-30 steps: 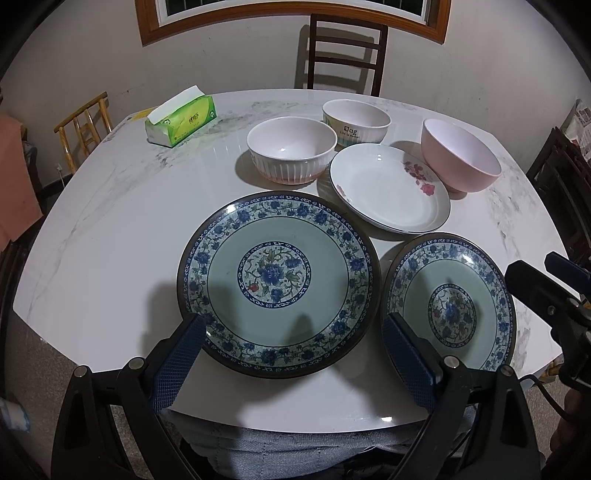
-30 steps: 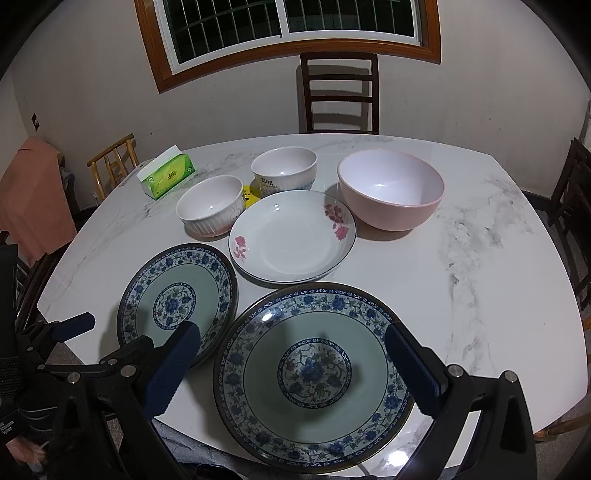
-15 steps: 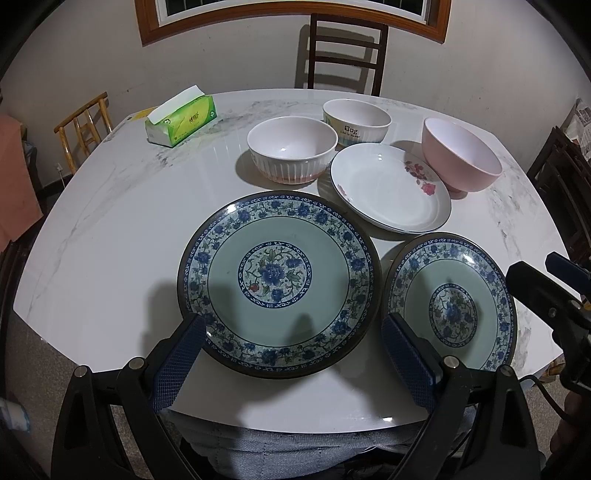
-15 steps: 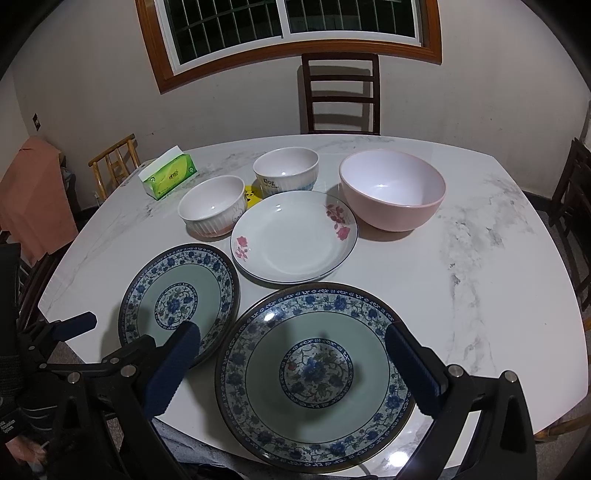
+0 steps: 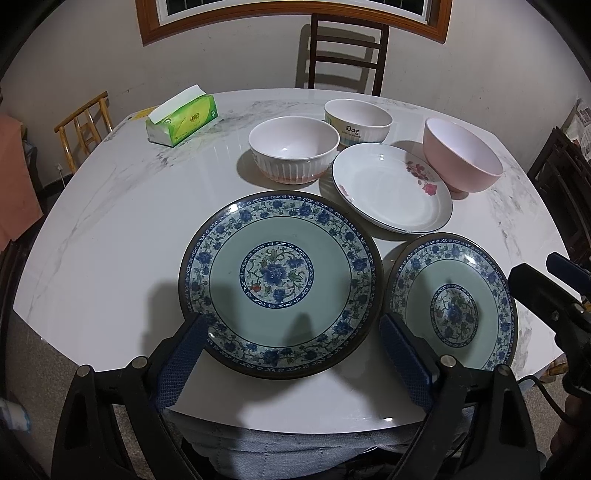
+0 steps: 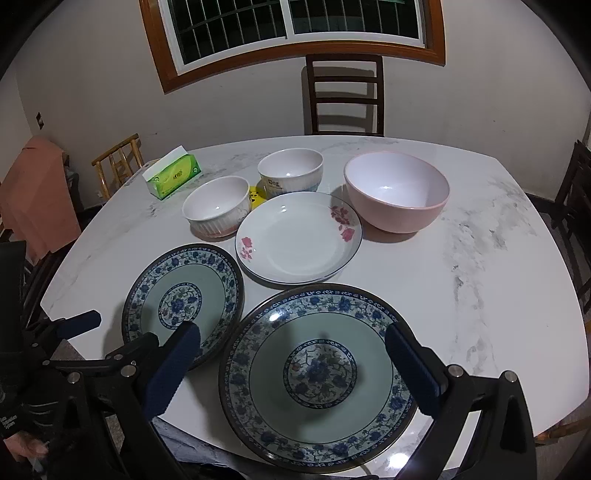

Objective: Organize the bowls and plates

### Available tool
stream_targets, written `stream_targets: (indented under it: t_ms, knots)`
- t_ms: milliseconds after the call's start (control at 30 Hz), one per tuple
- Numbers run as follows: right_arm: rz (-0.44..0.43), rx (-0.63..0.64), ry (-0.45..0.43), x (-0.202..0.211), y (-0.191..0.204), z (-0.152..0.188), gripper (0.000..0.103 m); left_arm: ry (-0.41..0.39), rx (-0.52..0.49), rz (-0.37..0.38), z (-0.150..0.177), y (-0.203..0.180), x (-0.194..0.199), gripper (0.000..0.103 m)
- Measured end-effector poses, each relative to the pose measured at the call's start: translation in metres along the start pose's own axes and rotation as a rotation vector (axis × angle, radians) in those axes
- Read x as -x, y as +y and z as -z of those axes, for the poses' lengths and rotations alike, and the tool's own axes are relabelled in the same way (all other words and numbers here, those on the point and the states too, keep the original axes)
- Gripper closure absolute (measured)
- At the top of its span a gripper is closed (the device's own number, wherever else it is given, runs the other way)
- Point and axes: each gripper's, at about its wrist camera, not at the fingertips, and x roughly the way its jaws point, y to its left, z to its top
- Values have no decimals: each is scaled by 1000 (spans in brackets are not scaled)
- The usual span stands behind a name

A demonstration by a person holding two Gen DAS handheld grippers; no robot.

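While both grippers hover above the near edge of the tabletop (image 6: 480, 266), neither one holds anything. The left gripper (image 5: 291, 339) has its jaws spread wide, one blue pad on each side of the near rim of the left blue-patterned plate (image 5: 280, 284), without visible contact. The right gripper (image 6: 291, 354) is likewise spread wide, its pads flanking the right blue-patterned plate (image 6: 317, 373), which lies at the near edge of the tabletop.

The two blue-patterned plates lie side by side along the near edge, rims close together. Behind them, toward the middle of the tabletop, rests a white plate with pink flowers (image 6: 299, 240). Its rim sits just beside the far rims of both patterned plates.

Three bowls stand upright behind the white plate:
- A ribbed white bowl (image 6: 218, 205) toward the left edge.
- A white bowl with printed lettering (image 6: 290, 173) toward the far edge.
- A large pink bowl (image 6: 397, 195) toward the right edge, just beside the white plate.

A green tissue box (image 6: 171, 177) stands near the far left edge, well apart from the dishes. A dark wooden chair (image 6: 343, 92) stands beyond the far edge, below a barred window (image 6: 295, 22).
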Motion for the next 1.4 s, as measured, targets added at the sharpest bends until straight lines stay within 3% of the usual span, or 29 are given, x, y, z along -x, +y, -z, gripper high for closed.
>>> stream_targets:
  t_ms: [433,667,967,1133,1300,1400]
  knots:
    - [-71,39,13,-8,6,-3,1,12,59,4,-3,28,-6,20]
    - [-193,24,60,-23,9,-9,1,30,130,41,-8,54,-11,24]
    - [-286,-31,153,-56,11,-13,22,53,253,133,-13,95,-19,28]
    - [-319,-44,202,-73,13,-19,36,82,330,185,-15,116,-30,42]
    - [-348,-50,241,-92,17,-27,51,105,376,195,-17,132,-40,44]
    - [-355,-63,278,-106,18,-30,53,120,405,220,-17,141,-47,56]
